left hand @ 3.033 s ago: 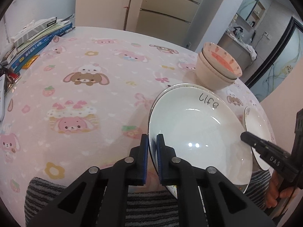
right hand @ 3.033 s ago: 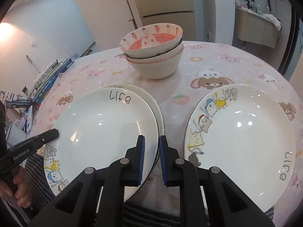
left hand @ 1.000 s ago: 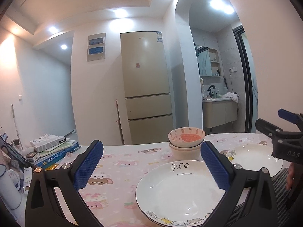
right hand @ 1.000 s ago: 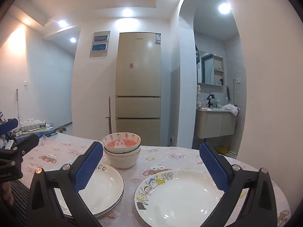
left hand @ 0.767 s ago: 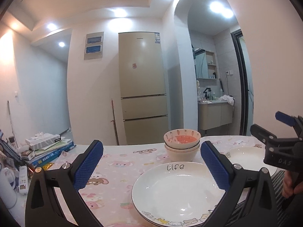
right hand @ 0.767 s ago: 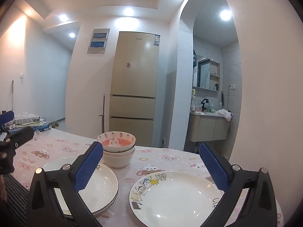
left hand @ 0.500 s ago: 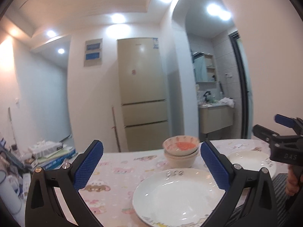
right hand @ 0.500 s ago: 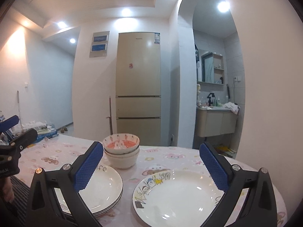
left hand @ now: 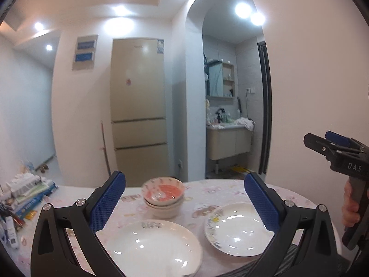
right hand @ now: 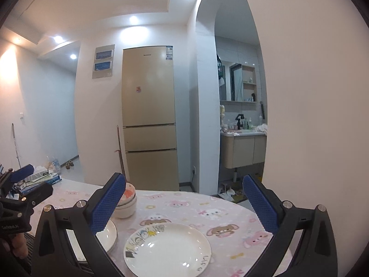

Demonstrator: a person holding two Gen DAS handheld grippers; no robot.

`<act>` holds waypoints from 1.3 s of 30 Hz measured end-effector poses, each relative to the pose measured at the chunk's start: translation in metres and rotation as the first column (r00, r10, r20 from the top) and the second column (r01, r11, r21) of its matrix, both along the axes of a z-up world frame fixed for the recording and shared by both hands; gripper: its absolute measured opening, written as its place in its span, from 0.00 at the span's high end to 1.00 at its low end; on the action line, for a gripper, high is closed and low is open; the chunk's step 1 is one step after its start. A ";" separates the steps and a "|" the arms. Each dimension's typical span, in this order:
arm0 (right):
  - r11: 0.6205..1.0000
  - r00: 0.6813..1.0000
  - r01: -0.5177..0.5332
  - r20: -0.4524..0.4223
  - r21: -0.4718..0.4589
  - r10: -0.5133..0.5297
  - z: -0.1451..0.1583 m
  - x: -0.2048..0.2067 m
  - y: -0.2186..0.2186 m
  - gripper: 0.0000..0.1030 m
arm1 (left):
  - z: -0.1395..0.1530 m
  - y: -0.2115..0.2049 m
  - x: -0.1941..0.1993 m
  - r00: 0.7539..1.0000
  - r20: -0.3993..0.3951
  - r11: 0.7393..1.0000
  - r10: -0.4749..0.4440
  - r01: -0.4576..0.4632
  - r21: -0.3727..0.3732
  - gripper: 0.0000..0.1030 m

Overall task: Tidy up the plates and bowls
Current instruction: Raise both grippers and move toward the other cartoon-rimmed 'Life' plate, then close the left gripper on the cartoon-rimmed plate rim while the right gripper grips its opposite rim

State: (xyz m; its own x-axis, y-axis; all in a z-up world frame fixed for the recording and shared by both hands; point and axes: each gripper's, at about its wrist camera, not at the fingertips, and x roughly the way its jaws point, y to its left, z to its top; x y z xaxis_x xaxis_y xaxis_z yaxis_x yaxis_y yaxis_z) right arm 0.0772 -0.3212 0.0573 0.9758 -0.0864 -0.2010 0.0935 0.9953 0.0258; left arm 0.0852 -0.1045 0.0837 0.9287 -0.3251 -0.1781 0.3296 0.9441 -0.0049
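- Sitting along the left edge of the desk is a messy stack of books, nothing near them.
- Left tongs are spread wide apart, holding nothing, up above the near edge.
- Right under them, by the near edge, is the plate stack, a white plate on top with at least one more rim peeking out underneath.
- Just behind that, toward the middle of the desk, the stacked bowls sit nested, top one pink-red inside. Kinda blurry in the left view.
- To the right of the stack, apart from it, is a single plate with little cartoon critters on the rim.
- Right tongs are also wide apart and empty, hanging over that single plate.
- A hand grips the right tool's handle at the far right.
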 end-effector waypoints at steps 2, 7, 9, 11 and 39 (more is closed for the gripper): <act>1.000 0.999 0.001 -0.033 0.030 0.000 -0.003 0.003 -0.012 0.00 | -0.002 -0.013 0.007 0.999 -0.051 1.000 -0.020 0.020 0.002 0.00; 0.994 0.988 0.003 -0.154 0.108 0.014 -0.025 0.021 -0.042 0.10 | -0.010 -0.039 0.038 0.968 -0.237 0.997 -0.078 0.083 0.010 0.01; 0.988 0.976 -0.013 -0.212 0.156 0.047 -0.038 0.029 -0.052 0.15 | -0.014 -0.048 0.055 0.944 -0.311 0.993 -0.111 0.117 0.000 0.05; 0.981 0.963 -0.020 -0.260 0.191 0.071 -0.052 0.038 -0.061 0.16 | -0.019 -0.055 0.066 0.927 -0.356 0.991 -0.119 0.131 0.009 0.07; 0.814 0.706 0.133 -0.631 0.565 0.323 -0.196 0.124 -0.114 0.56 | -0.135 -0.092 0.198 0.578 -0.809 0.987 -0.109 0.160 -0.018 0.62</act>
